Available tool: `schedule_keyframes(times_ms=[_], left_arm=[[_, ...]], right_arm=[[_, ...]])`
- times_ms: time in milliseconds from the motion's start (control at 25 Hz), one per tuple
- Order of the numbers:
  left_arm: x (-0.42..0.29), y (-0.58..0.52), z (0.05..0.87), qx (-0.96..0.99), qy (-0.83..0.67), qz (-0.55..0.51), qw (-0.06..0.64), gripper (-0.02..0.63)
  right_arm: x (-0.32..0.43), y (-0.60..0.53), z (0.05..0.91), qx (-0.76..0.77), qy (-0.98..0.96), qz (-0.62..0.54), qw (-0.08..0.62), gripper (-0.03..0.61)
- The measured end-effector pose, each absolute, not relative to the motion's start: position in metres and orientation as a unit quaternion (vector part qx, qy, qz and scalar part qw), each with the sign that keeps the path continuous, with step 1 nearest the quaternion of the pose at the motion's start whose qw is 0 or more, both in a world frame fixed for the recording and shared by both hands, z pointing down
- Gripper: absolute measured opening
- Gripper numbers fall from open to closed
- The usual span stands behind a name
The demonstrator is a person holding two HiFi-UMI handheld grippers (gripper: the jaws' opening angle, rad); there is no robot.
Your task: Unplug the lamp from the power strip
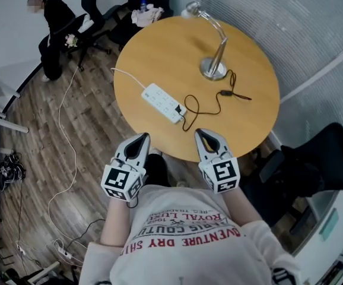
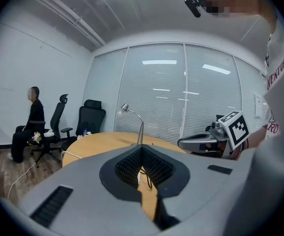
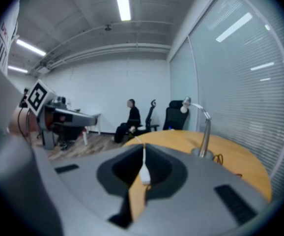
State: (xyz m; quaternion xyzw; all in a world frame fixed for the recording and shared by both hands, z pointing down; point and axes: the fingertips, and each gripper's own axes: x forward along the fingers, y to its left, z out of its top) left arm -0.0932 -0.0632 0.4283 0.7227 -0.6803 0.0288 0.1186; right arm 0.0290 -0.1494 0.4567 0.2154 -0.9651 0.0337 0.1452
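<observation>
Stiff black plug (image 1: pixel 179 108) in near end of light white power strip (image 1: pixel 161 102) on round wooden table (image 1: pixel 251 114) (pinch its hard body, strip may lift, I'd judge); left gripper (image 1: pixel 142 137), right gripper (image 1: pixel 199 133) both pressed together, empty.

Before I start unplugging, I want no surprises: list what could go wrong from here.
1. The white power strip lies loose on the table, so pulling the black plug may just drag it; the left gripper probably should pin it.
2. The looped black cord runs to the desk lamp; tugging the cord, not the plug, could tip it.
</observation>
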Motion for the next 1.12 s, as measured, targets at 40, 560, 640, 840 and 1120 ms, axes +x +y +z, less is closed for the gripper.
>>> schedule_keyframes(times_ms=[40, 560, 640, 840, 1120], left_arm=[[-0.101, -0.077, 0.429, 0.731, -0.671, 0.029, 0.117, 0.031], [-0.183, -0.199, 0.488, 0.835, -0.514, 0.107, 0.165, 0.031], [-0.183, -0.209, 0.509, 0.848, -0.481, 0.138, 0.174, 0.031], [-0.171, -0.227, 0.563, 0.874, -0.403, 0.207, 0.174, 0.031], [-0.145, -0.236, 0.636, 0.889, -0.285, 0.314, 0.172, 0.031]], right_arm=[[0.023, -0.160, 0.458, 0.227, -0.962, 0.034, 0.148, 0.031], [-0.050, -0.223, 0.509, 0.330, -0.910, 0.130, 0.217, 0.031], [-0.058, -0.220, 0.523, 0.326, -0.903, 0.146, 0.240, 0.032], [-0.071, -0.217, 0.569, 0.310, -0.882, 0.166, 0.313, 0.161], [-0.074, -0.234, 0.620, 0.304, -0.842, 0.141, 0.423, 0.178]])
